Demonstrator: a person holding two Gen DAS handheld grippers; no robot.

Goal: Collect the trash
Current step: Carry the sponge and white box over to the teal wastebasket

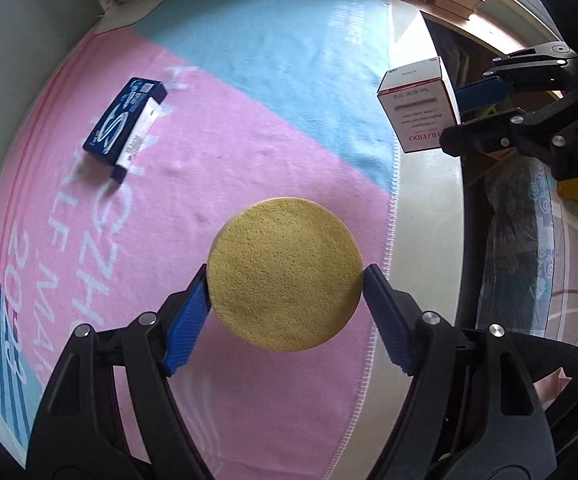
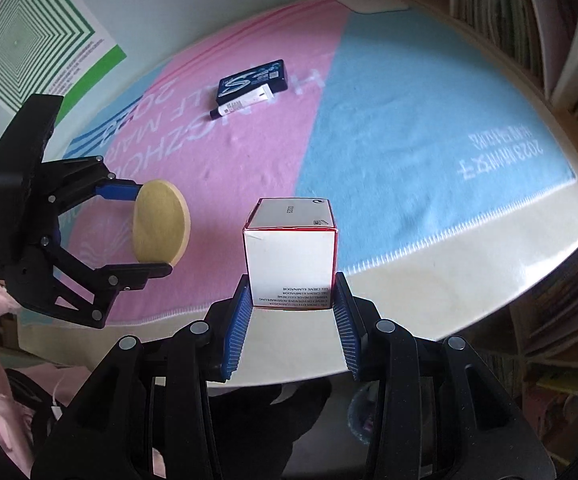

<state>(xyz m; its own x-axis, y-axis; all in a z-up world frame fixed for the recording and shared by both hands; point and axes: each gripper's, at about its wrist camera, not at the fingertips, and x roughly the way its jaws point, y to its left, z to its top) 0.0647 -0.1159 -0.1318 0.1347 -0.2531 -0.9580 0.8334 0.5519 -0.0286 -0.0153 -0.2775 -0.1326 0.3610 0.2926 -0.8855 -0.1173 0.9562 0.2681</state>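
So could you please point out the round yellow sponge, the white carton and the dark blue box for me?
round yellow sponge (image 1: 285, 272): left wrist view, middle of its flat face.
white carton (image 2: 291, 264): right wrist view, middle of its white front face.
dark blue box (image 1: 123, 120): left wrist view, printed top face.

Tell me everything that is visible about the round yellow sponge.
The round yellow sponge is a flat disc with a porous, foam-like face and a smooth thin edge. It looks dry and whole. The left gripper holds it by opposite sides of its rim, its blue pads pressing in. The disc hangs above the pink part of the blanket, touching nothing else.
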